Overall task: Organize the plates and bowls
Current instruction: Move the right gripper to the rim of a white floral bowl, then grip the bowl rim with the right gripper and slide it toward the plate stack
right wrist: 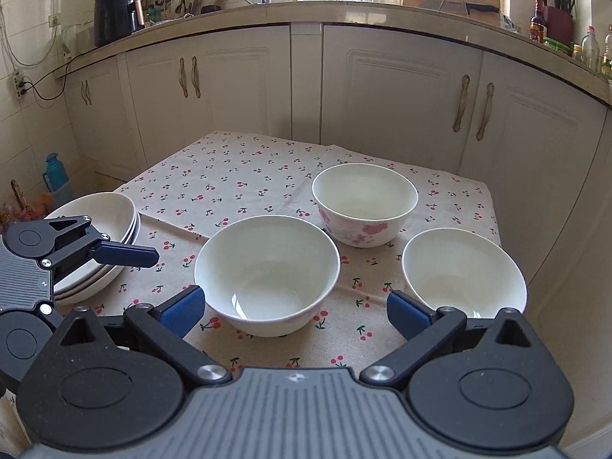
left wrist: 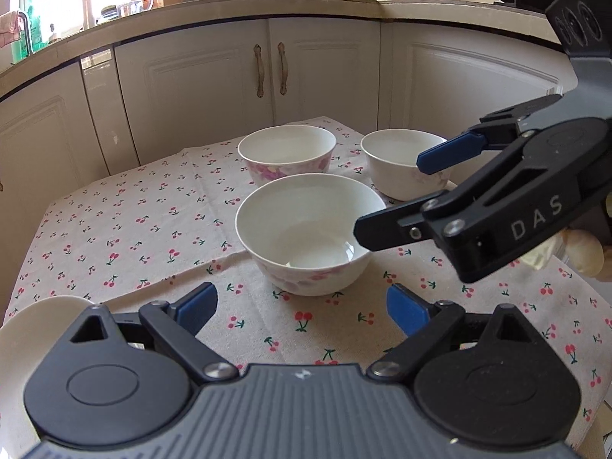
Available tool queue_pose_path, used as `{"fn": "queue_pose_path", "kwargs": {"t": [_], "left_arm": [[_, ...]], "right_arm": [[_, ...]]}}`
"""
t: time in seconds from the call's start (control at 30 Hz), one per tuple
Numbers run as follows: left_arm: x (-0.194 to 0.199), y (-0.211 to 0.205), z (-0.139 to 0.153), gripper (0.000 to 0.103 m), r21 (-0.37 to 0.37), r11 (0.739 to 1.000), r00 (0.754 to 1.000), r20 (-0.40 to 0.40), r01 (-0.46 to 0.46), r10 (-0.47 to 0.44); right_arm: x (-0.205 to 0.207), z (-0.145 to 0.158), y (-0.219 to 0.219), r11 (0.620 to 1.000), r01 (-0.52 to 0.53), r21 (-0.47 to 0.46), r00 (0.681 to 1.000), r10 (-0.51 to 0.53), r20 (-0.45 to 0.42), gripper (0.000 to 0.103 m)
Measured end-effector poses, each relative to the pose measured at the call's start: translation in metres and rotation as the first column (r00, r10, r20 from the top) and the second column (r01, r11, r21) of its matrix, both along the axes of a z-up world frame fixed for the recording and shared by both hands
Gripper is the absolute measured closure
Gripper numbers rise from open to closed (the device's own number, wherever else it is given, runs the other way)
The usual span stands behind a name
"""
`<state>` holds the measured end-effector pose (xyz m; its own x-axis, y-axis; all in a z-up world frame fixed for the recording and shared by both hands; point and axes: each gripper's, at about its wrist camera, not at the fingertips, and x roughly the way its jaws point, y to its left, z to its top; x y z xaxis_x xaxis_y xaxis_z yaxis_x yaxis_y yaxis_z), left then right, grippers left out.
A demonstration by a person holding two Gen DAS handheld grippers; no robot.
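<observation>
Three white bowls with pink flowers stand on the cherry-print tablecloth (left wrist: 126,229). The near bowl (left wrist: 310,229) is just ahead of my left gripper (left wrist: 302,308), which is open and holds nothing. Behind it are a far bowl (left wrist: 287,153) and a right-hand bowl (left wrist: 397,168). My right gripper (left wrist: 389,197) reaches in from the right, open, its lower finger over the near bowl's right rim. In the right wrist view the right gripper (right wrist: 294,308) stands open around the front of the near bowl (right wrist: 267,264), not pressing it. A stack of white plates (right wrist: 103,210) lies at the left.
The plates' rim (left wrist: 34,321) shows at my lower left. One finger (right wrist: 126,254) of the left gripper hangs over the plate stack. White kitchen cabinets (right wrist: 401,95) close off the far side of the table. Bare cloth lies left of the bowls.
</observation>
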<state>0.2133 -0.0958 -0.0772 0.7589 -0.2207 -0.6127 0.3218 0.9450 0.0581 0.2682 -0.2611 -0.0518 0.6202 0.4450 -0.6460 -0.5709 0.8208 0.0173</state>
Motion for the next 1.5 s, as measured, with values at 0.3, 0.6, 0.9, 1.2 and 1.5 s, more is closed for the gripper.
{"fn": "queue_pose_path", "kwargs": {"t": [0.3,0.6,0.9,1.2,1.5], "left_arm": [[0.015,-0.006,-0.007,0.008,-0.020,1.000,1.000,0.001,0.006,-0.006],[0.021,-0.007,-0.010,0.012,-0.022,1.000,1.000,0.013,0.018,-0.018],[0.028,-0.008,-0.010,0.018,-0.033,0.999,0.999,0.025,0.036,-0.036],[0.027,-0.007,-0.007,0.018,-0.028,0.998,0.999,0.014,0.048,-0.048],[0.002,0.000,0.007,0.018,-0.011,0.995,0.995,0.018,0.098,-0.098]], "right_arm": [[0.028,-0.008,0.010,1.000,-0.021,0.019,0.998,0.022,-0.061,0.007],[0.049,-0.018,0.019,0.999,-0.028,0.021,0.994,0.030,-0.103,0.020],[0.058,-0.021,0.025,0.999,-0.040,0.033,0.991,0.044,-0.125,0.030],[0.057,-0.020,0.029,0.999,-0.035,0.014,0.990,0.036,-0.137,0.032],[0.029,-0.006,0.029,0.999,-0.026,0.035,0.988,0.031,-0.151,0.032]]}}
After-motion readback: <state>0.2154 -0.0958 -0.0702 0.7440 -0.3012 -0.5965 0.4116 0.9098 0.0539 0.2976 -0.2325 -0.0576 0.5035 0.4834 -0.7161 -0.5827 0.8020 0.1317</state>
